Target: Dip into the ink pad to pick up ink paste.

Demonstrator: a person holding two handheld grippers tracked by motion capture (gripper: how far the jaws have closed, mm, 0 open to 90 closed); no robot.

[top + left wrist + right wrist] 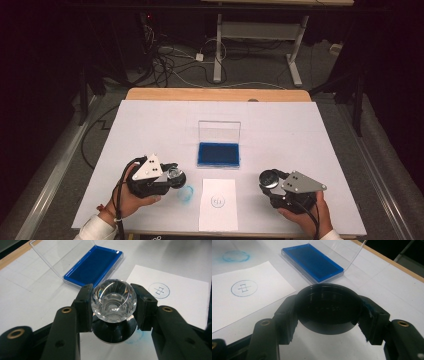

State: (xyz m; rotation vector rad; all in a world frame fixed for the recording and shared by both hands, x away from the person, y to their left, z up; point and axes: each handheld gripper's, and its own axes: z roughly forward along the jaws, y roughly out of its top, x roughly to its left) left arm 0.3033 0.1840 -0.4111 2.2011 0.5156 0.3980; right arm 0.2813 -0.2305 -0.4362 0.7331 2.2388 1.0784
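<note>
The stamp (113, 301) is clamped by its crystal knob in the left tool (172, 177), near-left of the ink pad (218, 154). The black cap (329, 307) is gripped in the right tool (270, 181). One impression is already on the paper (218, 205); recapping is judged next, requiring alignment of cap and stamp base.

Looking down and forward from high over the white tabletop (280, 125), and close along each claw from opposite sides, both sharing the open blue ink pad (93, 265) and stamped white paper sheet (242, 302).
</note>
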